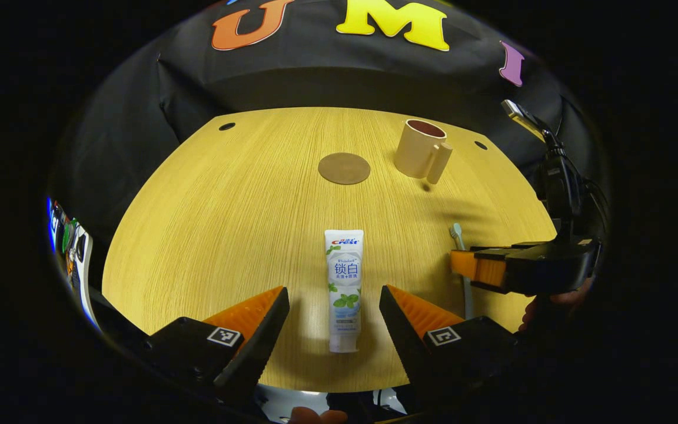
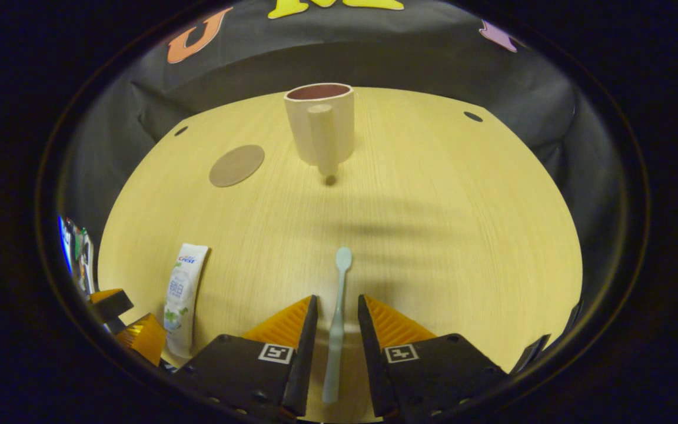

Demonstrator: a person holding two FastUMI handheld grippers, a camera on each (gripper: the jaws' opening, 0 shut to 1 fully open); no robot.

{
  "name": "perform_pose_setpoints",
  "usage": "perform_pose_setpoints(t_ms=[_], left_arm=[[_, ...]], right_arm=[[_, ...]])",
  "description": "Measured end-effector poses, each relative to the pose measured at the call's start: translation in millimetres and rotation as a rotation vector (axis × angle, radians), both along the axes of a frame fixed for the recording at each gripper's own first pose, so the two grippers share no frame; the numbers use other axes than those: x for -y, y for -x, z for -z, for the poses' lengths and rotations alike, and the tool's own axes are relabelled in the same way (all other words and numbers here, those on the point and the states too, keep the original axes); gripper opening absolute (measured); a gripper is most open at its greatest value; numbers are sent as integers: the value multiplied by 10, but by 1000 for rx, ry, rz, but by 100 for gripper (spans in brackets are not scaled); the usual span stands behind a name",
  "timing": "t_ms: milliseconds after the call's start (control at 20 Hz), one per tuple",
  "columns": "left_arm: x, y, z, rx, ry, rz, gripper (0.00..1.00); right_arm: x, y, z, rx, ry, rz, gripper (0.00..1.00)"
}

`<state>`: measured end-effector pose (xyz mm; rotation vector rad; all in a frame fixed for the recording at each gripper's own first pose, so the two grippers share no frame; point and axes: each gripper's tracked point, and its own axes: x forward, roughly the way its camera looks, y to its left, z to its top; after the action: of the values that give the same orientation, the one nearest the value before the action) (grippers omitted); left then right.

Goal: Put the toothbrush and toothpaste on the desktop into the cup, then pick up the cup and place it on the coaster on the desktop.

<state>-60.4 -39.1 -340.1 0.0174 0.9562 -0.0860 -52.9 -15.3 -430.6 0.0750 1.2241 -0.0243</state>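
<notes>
Looking along the left gripper (image 1: 334,306) in the left gripper view, its jaws are spread wide, one on each side of the toothpaste (image 1: 344,290), and they do not touch it. The toothpaste lies flat on the table (image 1: 209,235), its length pointing away from the camera. Farther back lies the round coaster (image 1: 344,168), and to the right of it the cup (image 1: 421,149) stands upright with its handle turned to the front. At the right edge the right gripper (image 1: 471,265) reaches in from the side, low over the toothbrush (image 1: 461,259); from here I cannot tell how its jaws stand. In the right gripper view, the right gripper (image 2: 337,318) has its jaws narrowly apart, with the toothbrush (image 2: 336,330) lying on the table (image 2: 462,235) between them; if they press on it I cannot tell. The brush head points toward the cup (image 2: 320,123), which is well apart from it, and the coaster (image 2: 236,165) lies to the left of the cup. The toothpaste (image 2: 181,297) lies at the lower left, just beside a finger of the left gripper (image 2: 139,335).
</notes>
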Motion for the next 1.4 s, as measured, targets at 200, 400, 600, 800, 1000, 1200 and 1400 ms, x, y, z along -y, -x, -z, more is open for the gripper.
perform_pose_setpoints(t_ms=[200, 400, 600, 800, 1000, 1200, 1400], left_arm=[[-12, -22, 82, -11, 6, -7, 99], [-16, -72, 202, -20, -2, -9, 99], [8, -77, 313, -27, -6, -3, 99], [54, -122, 395, -24, -6, -12, 99], [59, -227, 462, -1, -20, -21, 99], [62, -284, 532, -15, -24, -38, 93], [140, -435, 487, 2, -45, -14, 82]], right_arm=[[-16, -25, 6, -8, -32, 30, 11], [-3, -42, 11, -11, -64, 48, 1], [5, -41, -4, -18, -95, 50, 1], [8, -45, -157, 10, -127, 52, 0], [44, -29, -352, 37, -144, 49, 0], [95, -28, -507, 65, -145, 43, 0], [160, -22, -605, 78, -149, 55, 0]])
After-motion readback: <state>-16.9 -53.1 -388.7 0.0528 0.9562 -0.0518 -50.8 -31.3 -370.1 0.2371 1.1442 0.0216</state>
